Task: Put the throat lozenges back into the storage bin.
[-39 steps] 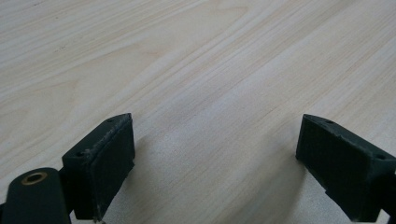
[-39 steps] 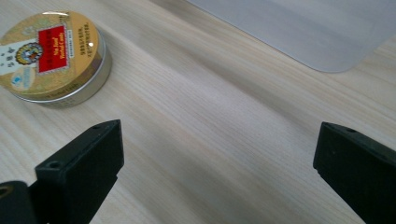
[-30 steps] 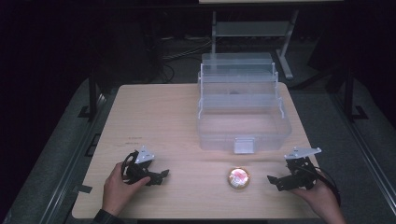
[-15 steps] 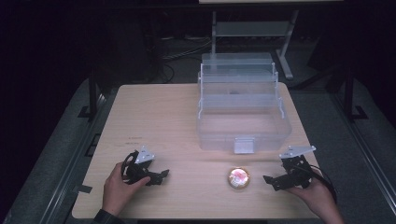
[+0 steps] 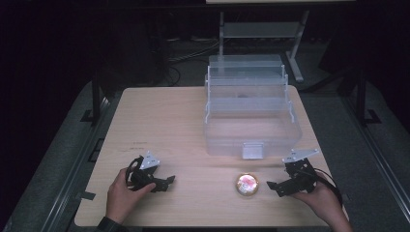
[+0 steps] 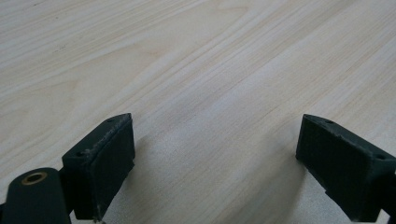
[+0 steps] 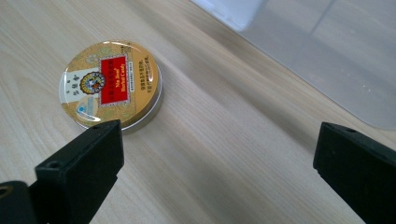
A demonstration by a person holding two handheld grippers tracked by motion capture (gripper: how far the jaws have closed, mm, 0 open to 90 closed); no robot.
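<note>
A small round gold metal tin with a red label (image 7: 111, 84) lies flat on the pale wooden table (image 5: 169, 125), in front of the clear plastic tiered storage box (image 5: 251, 113) and just beside the right gripper (image 5: 280, 186). It looks light, rigid and slick-lidded — best pinched across its low rim. The right gripper's jaws stand wide apart, holding nothing, the tin near one jaw. The left gripper (image 5: 167, 182) rests well apart on bare wood, jaws also spread and empty.
</note>
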